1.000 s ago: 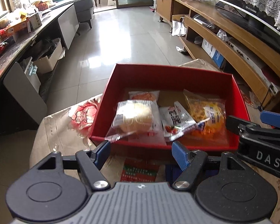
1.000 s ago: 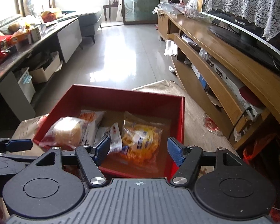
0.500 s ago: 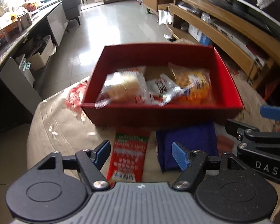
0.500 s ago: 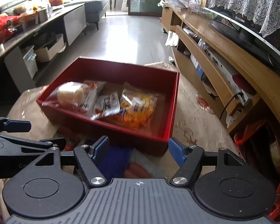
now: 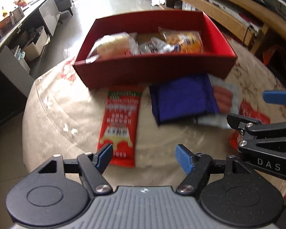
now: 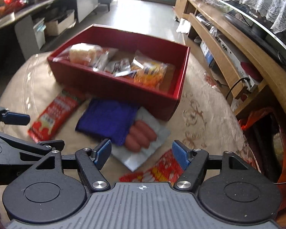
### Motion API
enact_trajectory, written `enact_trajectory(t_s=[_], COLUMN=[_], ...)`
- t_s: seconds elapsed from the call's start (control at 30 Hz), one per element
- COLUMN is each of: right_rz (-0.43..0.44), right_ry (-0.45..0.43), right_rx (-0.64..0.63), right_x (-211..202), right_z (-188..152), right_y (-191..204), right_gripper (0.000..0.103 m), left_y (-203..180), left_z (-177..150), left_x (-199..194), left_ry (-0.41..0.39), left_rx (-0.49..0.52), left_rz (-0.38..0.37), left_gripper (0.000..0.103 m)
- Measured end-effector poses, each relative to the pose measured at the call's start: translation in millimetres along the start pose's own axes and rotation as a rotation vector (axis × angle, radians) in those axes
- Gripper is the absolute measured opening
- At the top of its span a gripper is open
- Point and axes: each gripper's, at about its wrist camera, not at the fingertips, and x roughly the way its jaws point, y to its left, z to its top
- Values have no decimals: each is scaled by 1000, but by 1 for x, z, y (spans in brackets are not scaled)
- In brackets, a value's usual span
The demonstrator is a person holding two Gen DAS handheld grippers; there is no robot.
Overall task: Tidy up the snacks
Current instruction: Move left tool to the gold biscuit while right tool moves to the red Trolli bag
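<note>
Both views have tilted downward since 1 second ago: then the red box (image 5: 154, 70) filled the near field, whereas now the tablecloth (image 5: 66, 103) in front of it and 3 loose packets are exposed. Left gripper (image 5: 144, 157): jaws moderately wide, blue ribbed pads empty, hovering above the near end of a long red packet (image 5: 120, 122) printed with white characters too blurred to read. Right gripper (image 6: 142, 155): jaws likewise moderately wide and empty, over a clear pouch of sausages (image 6: 141, 136), 3 reddish links showing. A flat dark-blue packet (image 6: 108, 120), matte and roughly square, lies on top of the pouch's left part, just in front of the box's near wall. The box is rectangular, rigid card, open-topped; inside sit 3 glossy film packets: a pale bun (image 5: 112, 46) at left, a small white sachet (image 5: 152, 46) in the middle, an orange-yellow snack bag (image 5: 185, 41) at right, their print illegible. The cloth is beige with a faint floral pattern and red motifs. In the left wrist view the right gripper's black arm bears the letters "DAS" (image 5: 268, 166). A wooden shelf unit (image 6: 228, 47) runs along the right; pale floor tiles (image 5: 112, 5) lie beyond.
</note>
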Motion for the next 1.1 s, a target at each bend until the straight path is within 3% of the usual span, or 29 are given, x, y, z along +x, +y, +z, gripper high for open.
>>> enact_trajectory(t_s=[0.37,0.53,0.8,1.03,1.1], right_rz=[21,34,37,33,28], right_ry=[36,39,10,4,9], right_rx=[-148,-200,-156,-98,-54], right_x=[-1,-4,-11,-9,-5], right_z=[-23,-29,-25,-20,-17], right_y=[32,42,26,1,-15], right_gripper=[77,77,77,77,77], left_y=[1,16,30,21,13], left_z=[-50,-68,-85,-74,-66], left_x=[1,-1,8,13,14], left_ry=[82,113,182,157,140], left_rx=[-40,-130,-256,-280,-242], left_rz=[-7,0,-12,20,15], left_gripper=[70,70,70,71,62])
